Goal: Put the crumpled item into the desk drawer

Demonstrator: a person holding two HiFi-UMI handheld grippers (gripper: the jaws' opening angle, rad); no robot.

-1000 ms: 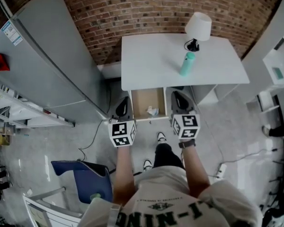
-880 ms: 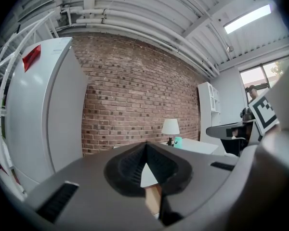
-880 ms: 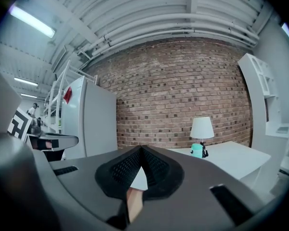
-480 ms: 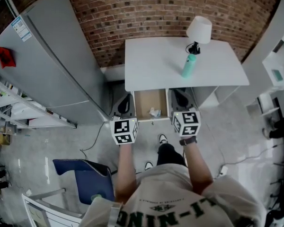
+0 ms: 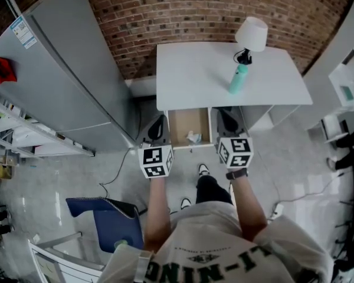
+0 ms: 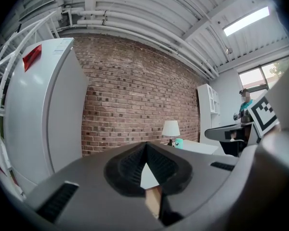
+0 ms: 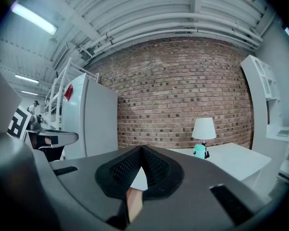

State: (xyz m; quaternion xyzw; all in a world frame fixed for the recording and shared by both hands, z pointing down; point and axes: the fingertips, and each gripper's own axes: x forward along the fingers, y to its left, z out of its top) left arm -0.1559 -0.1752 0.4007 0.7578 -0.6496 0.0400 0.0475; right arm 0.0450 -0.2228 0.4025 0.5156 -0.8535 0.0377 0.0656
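Listing the task's thing first: where is the crumpled item (image 5: 193, 137)?

Entry one: crumpled item, pale, lying inside the open drawer (image 5: 186, 119), toward its lower right corner in the head view. Nothing touches it.

And the drawer?

Entry two: drawer, wood-lined, pulled out from under the front edge of the white desk (image 5: 194, 75), at the frame's centre.

Left gripper (image 5: 157, 121)?

Entry three: just left of the drawer, apart from it, its marker cube (image 5: 155, 161) below. In its own view the left gripper (image 6: 145, 146) has its jaws pressed together at the tips, with nothing between them.

Right gripper (image 5: 226, 115)?

Entry four: just right of the drawer, level with the other in the head view. In its own view the right gripper (image 7: 141, 148) has its jaws closed tip to tip, empty.

Items on the desk?

Entry five: white lamp (image 5: 251, 33) at the upper right of the top; teal bottle (image 5: 238, 79) upright just below it.

Surroundings?

Entry six: grey refrigerator (image 5: 65, 69) at upper left; brick wall (image 5: 183, 10) along the top; blue chair (image 5: 109, 223) at lower left.
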